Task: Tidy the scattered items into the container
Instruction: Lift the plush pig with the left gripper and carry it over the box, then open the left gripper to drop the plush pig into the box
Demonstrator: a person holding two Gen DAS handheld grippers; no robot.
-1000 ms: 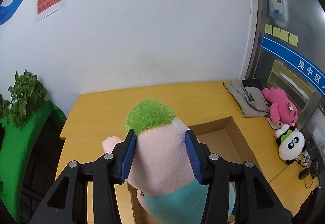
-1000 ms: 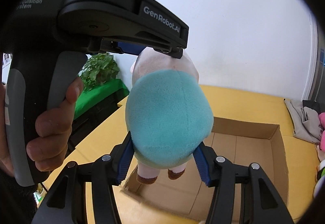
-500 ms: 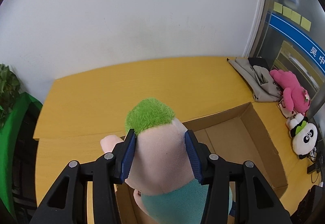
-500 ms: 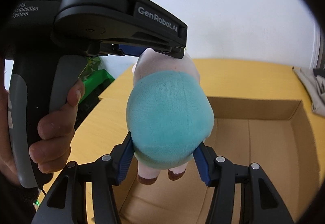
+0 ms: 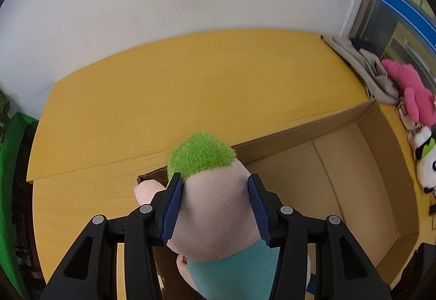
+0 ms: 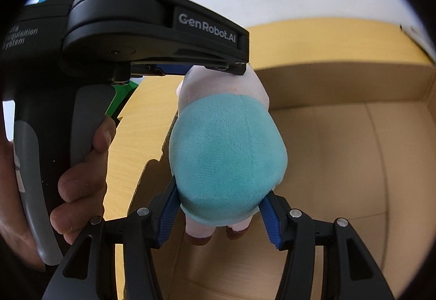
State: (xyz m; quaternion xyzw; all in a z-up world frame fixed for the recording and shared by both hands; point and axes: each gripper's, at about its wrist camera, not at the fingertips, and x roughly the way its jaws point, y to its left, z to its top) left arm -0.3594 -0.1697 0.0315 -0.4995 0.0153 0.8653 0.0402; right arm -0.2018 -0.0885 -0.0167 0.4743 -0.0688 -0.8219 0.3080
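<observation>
Our yellow surface (image 5: pixel 190 87) meets a white wall; the box (image 5: pixel 362 183) sits at four o'clock. Both grippers, left (image 5: pixel 215 204) and right (image 6: pixel 220 215), tilt down, fingers clamped on the plush (image 5: pixel 215 207) above the box.

We see the plush doll (image 5: pixel 215 207) above the open box (image 5: pixel 392 164) on the bench (image 5: pixel 177 98), two plush toys (image 5: pixel 417 101) to the box's right.

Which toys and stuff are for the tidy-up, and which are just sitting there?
For the job: plush doll, held by left gripper and right gripper; cardboard box.
Just lying about: pink plush, panda plush, grey cloth.
</observation>
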